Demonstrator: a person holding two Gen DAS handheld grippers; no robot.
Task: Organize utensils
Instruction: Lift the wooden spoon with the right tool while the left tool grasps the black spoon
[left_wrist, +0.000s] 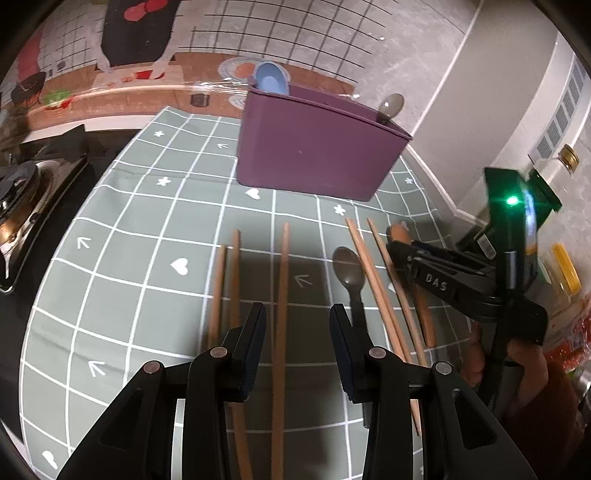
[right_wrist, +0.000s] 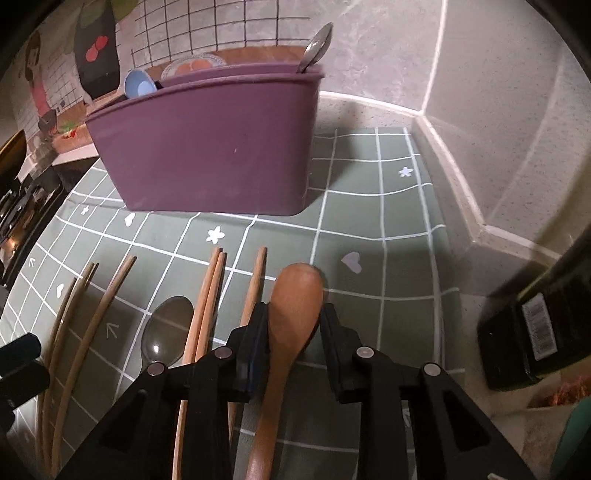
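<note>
A purple utensil holder (left_wrist: 314, 147) (right_wrist: 207, 155) stands on the green checked mat, with a blue spoon (left_wrist: 271, 78) (right_wrist: 138, 85) and a metal spoon (left_wrist: 390, 105) (right_wrist: 317, 46) in it. Wooden chopsticks (left_wrist: 282, 314) (right_wrist: 207, 306), a grey spoon (left_wrist: 349, 271) (right_wrist: 168, 328) and a wooden spoon (right_wrist: 291, 317) (left_wrist: 421, 310) lie on the mat. My left gripper (left_wrist: 297, 317) is open above one chopstick. My right gripper (right_wrist: 293, 321) is open, its jaws on either side of the wooden spoon's bowl; it also shows in the left wrist view (left_wrist: 399, 243).
A gas stove (left_wrist: 26, 206) sits left of the mat. Bottles and jars (left_wrist: 554, 177) stand at the right by the wall; a dark bottle (right_wrist: 539, 332) is close to my right gripper. A tiled wall runs behind the holder.
</note>
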